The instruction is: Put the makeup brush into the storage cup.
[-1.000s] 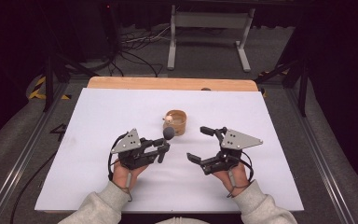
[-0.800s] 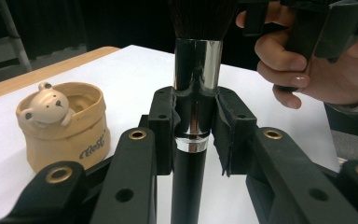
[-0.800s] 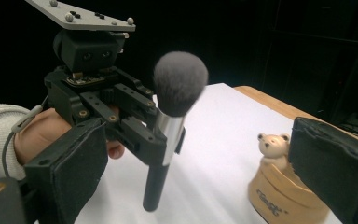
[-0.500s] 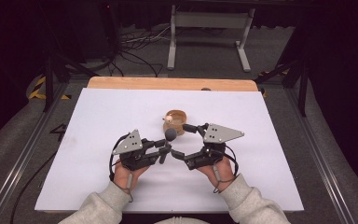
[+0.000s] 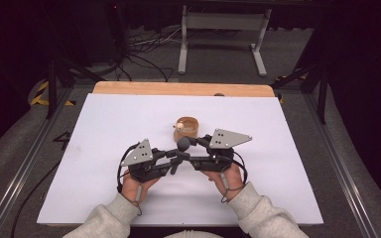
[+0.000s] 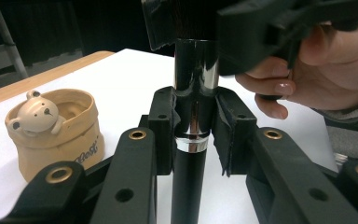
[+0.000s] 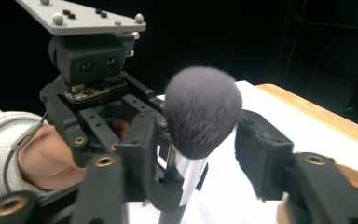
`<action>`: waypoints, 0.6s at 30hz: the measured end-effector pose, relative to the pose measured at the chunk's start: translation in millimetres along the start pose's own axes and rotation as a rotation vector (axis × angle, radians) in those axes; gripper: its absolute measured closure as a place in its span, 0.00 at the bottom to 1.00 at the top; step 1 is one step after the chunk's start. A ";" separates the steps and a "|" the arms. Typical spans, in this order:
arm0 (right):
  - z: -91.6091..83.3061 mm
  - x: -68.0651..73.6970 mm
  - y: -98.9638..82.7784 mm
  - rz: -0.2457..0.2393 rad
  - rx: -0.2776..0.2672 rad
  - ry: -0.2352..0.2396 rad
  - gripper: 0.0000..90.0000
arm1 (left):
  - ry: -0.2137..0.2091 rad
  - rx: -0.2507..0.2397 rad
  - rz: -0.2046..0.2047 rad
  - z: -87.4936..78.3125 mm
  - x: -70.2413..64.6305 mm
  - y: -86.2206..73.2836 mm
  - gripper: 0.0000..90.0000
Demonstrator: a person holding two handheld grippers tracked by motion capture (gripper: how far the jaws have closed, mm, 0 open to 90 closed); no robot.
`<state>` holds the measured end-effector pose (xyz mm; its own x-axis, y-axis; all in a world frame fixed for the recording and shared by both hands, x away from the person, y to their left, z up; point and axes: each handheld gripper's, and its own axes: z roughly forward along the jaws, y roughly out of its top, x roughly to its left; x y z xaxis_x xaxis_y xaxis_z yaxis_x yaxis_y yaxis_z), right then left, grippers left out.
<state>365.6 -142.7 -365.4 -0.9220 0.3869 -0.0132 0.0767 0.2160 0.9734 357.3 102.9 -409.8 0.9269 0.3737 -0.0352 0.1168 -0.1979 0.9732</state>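
Your left gripper (image 5: 174,161) is clamped on the makeup brush (image 6: 193,88) at its silver ferrule, holding it upright over the white sheet (image 5: 104,129). Your right gripper (image 5: 194,144) meets it with jaws spread wide around the grey bristle head. The tan bear-faced pot (image 5: 187,128) sits just beyond both grippers, crowding the space behind the brush.

This looks like a lab or recording studio rather than a home. A white sheet (image 5: 129,124) covers a wooden table (image 5: 178,89) framed by metal rails (image 5: 34,153). Around it lie grey carpet (image 5: 218,64), loose cables (image 5: 144,47), a metal stand (image 5: 223,22), yellow-black hazard tape (image 5: 42,94), and what seem to be dark curtains.
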 end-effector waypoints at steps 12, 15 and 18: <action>4.5 -0.8 7.0 -0.024 0.005 0.020 0.79 | 0.004 0.002 -0.039 -1.8 7.0 -1.7 0.65; 4.0 -2.4 13.7 -0.035 -0.001 0.017 0.79 | 0.023 0.000 -0.047 -4.6 9.2 -1.6 0.48; 2.5 -8.6 25.6 -0.049 -0.004 0.003 0.79 | 0.048 -0.010 -0.033 -9.1 11.3 -1.5 0.37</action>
<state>376.4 -138.3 -341.0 -0.9258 0.3733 -0.0601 0.0301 0.2313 0.9724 364.4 115.7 -409.6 0.9044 0.4229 -0.0564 0.1430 -0.1758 0.9740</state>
